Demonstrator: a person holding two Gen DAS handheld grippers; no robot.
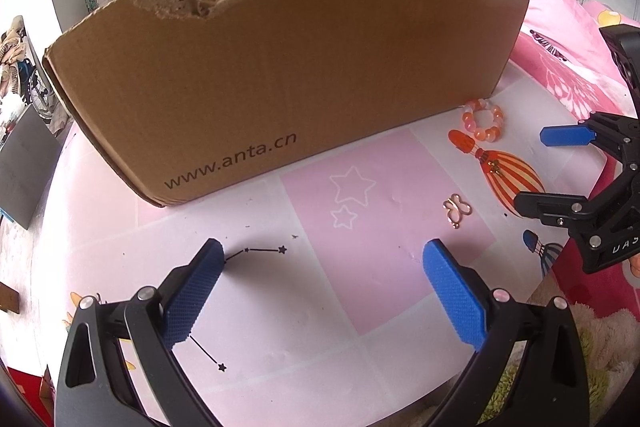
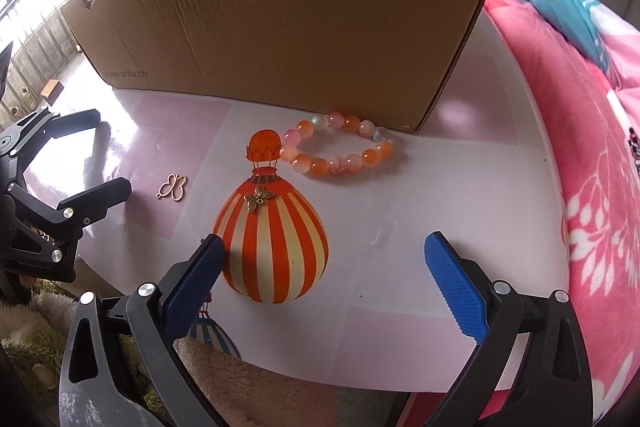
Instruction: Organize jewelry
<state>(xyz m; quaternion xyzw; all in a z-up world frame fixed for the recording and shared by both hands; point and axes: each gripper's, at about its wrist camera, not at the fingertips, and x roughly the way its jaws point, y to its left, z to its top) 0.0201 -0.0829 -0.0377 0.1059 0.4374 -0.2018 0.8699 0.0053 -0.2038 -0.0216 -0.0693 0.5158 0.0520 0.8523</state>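
three pieces of jewelry lay loose on the table and none could be seen inside the cardboard box (image 2: 280,19), whose interior was hidden behind its near wall, so the sorting looked barely begun or at least far from finished. the orange bead bracelet (image 2: 338,145) sat just beside the box's near right corner. the bronze butterfly charm (image 2: 258,198) rested on a printed striped balloon, nearer than the bracelet, and the rose-gold butterfly outline pendant (image 2: 173,185) lay to its left on bare tabletop. all three were left to be picked up, and judging by the task the box was the likely place for them.

the right gripper (image 2: 324,267) hung above the near edge with its blue pads spread wide and nothing between them; the charm was just beyond its tips. the left gripper (image 1: 324,287) was likewise released and empty, over a printed star pattern, well apart from the pendant.

the surface was a round table (image 2: 400,227) with a glossy pink-and-white covering printed with stars and hot-air balloons. a pink floral quilt (image 2: 600,207) lay to the right, a turquoise blanket beyond it, and a person sat in the far right background of the left wrist view. a fluffy rug showed below the near edge
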